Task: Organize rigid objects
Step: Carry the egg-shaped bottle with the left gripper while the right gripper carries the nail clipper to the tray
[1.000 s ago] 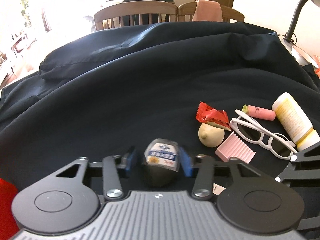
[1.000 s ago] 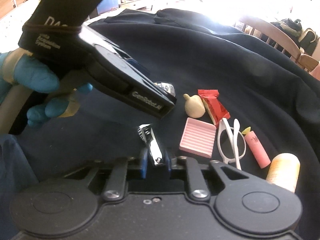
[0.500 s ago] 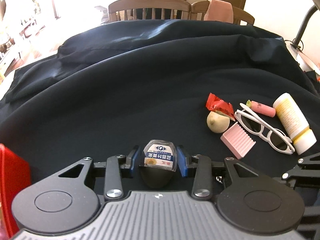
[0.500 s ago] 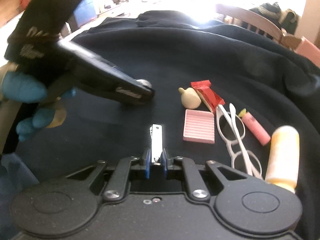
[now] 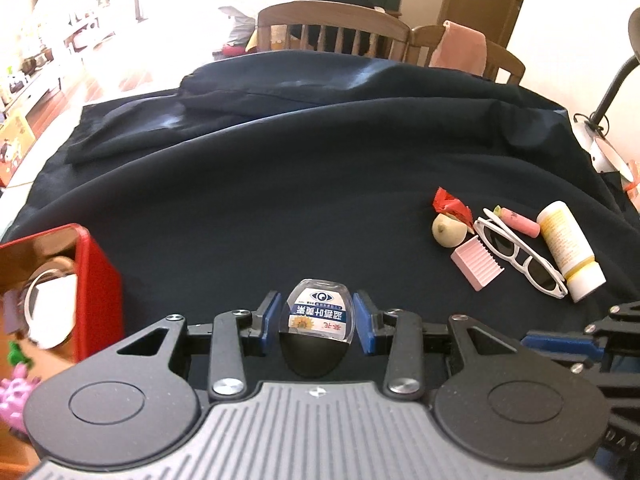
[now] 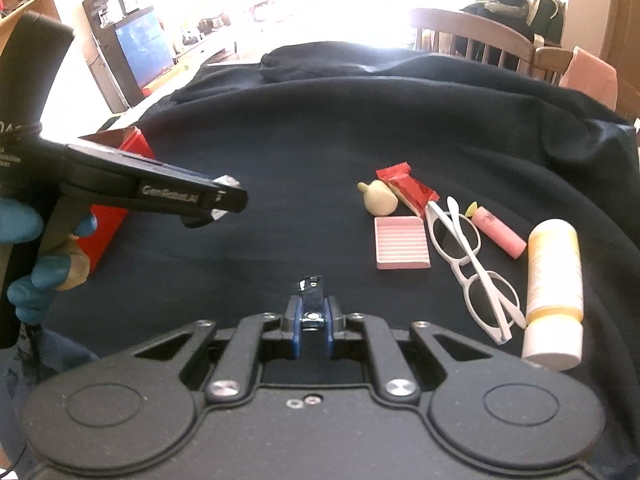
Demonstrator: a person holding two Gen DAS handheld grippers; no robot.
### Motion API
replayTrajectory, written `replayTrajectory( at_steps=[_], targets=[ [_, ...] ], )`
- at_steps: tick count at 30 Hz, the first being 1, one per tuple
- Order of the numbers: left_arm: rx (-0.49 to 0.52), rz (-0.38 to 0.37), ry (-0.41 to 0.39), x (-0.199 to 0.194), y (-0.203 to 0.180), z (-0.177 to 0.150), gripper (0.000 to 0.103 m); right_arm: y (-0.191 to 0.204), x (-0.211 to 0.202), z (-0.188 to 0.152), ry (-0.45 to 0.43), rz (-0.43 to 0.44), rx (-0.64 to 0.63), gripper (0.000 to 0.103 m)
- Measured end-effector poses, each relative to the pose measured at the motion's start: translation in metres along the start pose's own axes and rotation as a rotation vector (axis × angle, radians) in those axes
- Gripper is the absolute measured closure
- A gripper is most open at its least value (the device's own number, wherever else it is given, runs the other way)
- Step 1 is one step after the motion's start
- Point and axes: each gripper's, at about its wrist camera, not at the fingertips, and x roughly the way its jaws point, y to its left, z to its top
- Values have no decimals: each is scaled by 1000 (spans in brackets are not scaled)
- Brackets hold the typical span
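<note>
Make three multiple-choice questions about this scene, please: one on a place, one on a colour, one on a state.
1. Where does the pink ribbed block lie?
A. inside the red box
B. on the dark cloth, beside the white-framed sunglasses
C. on the chair

2. What colour is the open box at the left?
A. red
B. green
C. white

3. What does the left gripper hold?
A. nothing
B. the pale yellow bottle
C. a small clear eye-drop bottle

Answers:
1 B, it rests on the cloth next to the sunglasses.
2 A, its walls are red.
3 C, the eye-drop bottle sits between the fingers.
</note>
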Motion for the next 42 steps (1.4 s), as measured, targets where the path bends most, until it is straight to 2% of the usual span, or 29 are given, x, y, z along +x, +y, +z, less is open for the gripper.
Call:
replayTrajectory(
  at_steps=[6,12,25,35,42],
  targets=[
    [-30,-6,-12,-28,19,-5,65,16,-19,7,-43,-3,-5,93],
    [-32,23,-29,-58,47,-15,65,47,-37,22,-94,11,-25,93],
    [-68,71,-54,-99,138,-28,65,140,-28,51,-152,48,-61,93],
    [-103,121,-40,-94,211,-31,65,205,-2,71,-158,53,-93,93],
    [-88,151,-11,-70,238,-19,65,236,30,78,-121,30,-139,93]
  ],
)
